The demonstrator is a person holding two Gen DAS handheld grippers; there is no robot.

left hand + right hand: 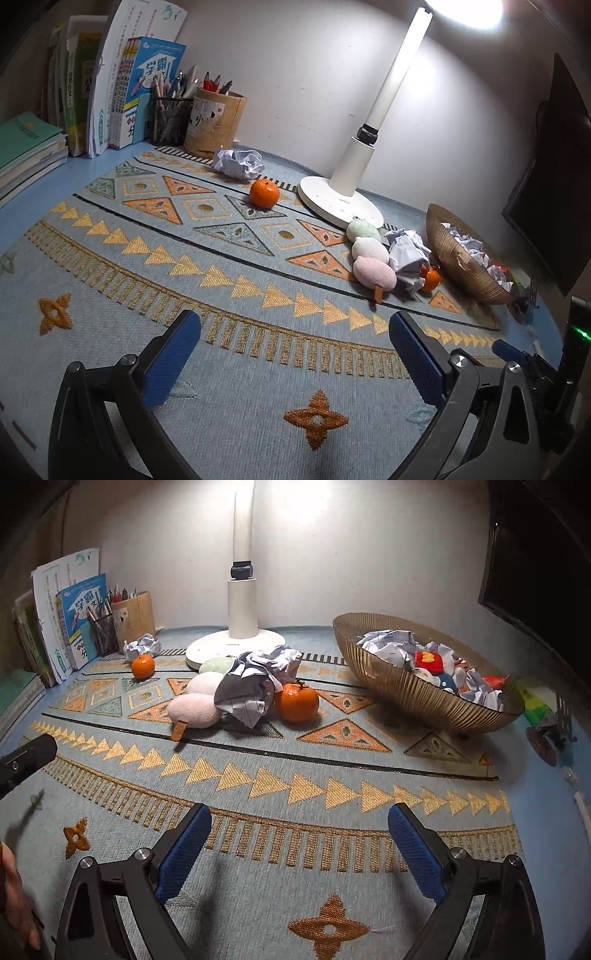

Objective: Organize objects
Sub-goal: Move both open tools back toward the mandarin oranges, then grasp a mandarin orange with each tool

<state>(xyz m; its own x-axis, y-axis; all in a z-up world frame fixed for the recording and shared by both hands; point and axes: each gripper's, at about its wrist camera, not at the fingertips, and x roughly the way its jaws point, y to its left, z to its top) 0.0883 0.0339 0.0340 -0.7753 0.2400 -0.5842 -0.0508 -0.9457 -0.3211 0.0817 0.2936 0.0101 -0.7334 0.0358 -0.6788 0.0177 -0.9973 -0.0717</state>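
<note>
Ribbed gold bowl, at about two o'clock on the patterned mat on the desk: holds a heap of crumpled paper, a red piece with a yellow mark and other small coloured items too jumbled to tell apart.

Black mesh pen cup, at eleven o'clock near the wall: holds pens and pencils.

Tan round holder, touching the mesh cup at its three o'clock side: holds red-ended pencils.

Row of books, upright, at ten o'clock, with a flat stack beside it.

Loose on the mat, twelve o'clock: white lamp base. In front of it lie three plush ovals on one stick, a large paper wad leaning on them, and an orange touching the wad at its four o'clock side.

Loose, eleven o'clock: a second orange and, just behind it, a smaller paper wad.

Left hand-held gripper: jaws spread wide, nothing between the blue pads, over bare mat at six o'clock.

Right hand-held gripper: jaws spread wide, likewise empty, over bare mat, well apart from the bowl.
</note>
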